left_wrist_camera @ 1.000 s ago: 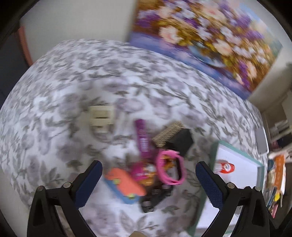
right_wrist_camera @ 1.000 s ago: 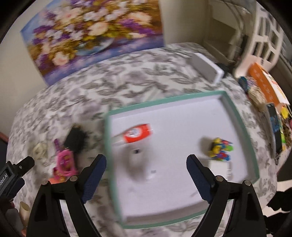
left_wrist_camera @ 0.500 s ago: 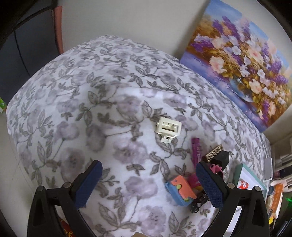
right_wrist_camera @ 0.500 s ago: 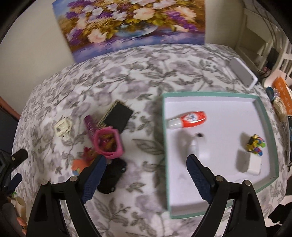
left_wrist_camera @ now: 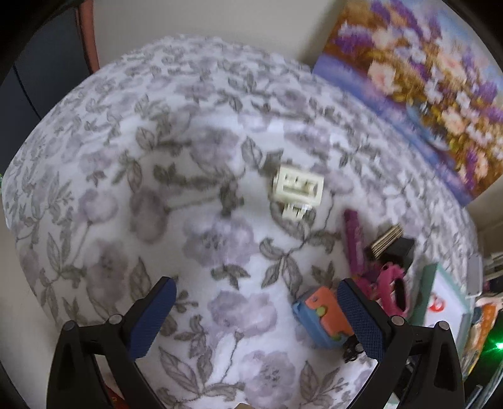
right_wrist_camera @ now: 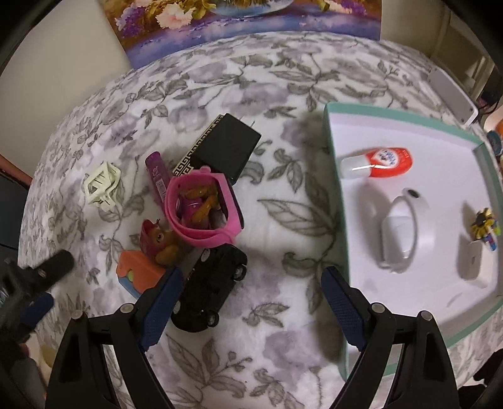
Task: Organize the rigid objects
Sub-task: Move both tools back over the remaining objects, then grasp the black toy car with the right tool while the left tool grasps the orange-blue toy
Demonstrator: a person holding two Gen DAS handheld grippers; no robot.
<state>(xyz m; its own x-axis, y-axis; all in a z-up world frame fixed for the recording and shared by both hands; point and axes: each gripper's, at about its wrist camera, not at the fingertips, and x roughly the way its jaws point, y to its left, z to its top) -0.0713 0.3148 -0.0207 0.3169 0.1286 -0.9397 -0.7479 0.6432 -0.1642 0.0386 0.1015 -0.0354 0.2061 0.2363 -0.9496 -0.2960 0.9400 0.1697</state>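
A heap of small items lies on the floral cloth: a black toy car, a pink band, a black box, a purple tube, an orange-and-blue block and a cream clip. My right gripper hovers open over the cloth, its left finger just over the car. My left gripper is open and empty, with the cream clip ahead of it and the block by its right finger. A green-rimmed white tray holds a red-and-white bottle, a white case and small toys.
A flower painting leans on the wall behind the table. A white box lies past the tray's far corner. Books and clutter sit off the table's right edge. The cloth left of the heap is bare.
The right gripper has swung left from above the tray and dropped close to the heap. The left gripper's view has moved nearer to the cream clip.
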